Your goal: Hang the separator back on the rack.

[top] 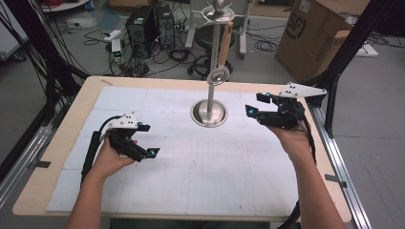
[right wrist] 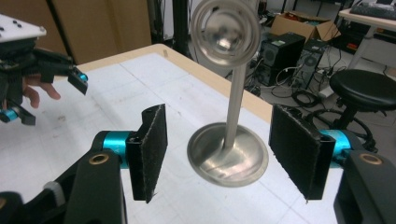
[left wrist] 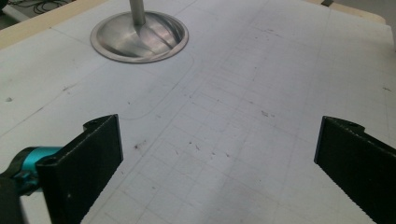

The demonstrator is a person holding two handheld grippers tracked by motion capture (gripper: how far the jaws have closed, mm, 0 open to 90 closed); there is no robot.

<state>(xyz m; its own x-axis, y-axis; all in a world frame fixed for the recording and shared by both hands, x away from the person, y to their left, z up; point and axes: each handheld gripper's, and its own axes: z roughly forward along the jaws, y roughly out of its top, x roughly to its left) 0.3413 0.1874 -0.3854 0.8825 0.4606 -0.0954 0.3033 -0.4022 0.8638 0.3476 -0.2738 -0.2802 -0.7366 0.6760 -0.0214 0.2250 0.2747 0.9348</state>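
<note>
High view: a brown cardboard box, a black round stool and black computer towers crowd the floor across the top. The tall polished steel stand on a round dished base sits upper centre of the white gridded mat (nothing blocks it), between the left gripper, lower left, and right gripper, both released and empty.

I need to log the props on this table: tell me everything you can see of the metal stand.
The metal stand looks like polished steel: a round dished base flat on the white gridded mat, a thin upright pole, a ringed disc partway up, and hooked arms under a ball top. A tan strip hangs from one arm. It stands upright at the table's far middle. Neither gripper touches it.
</note>
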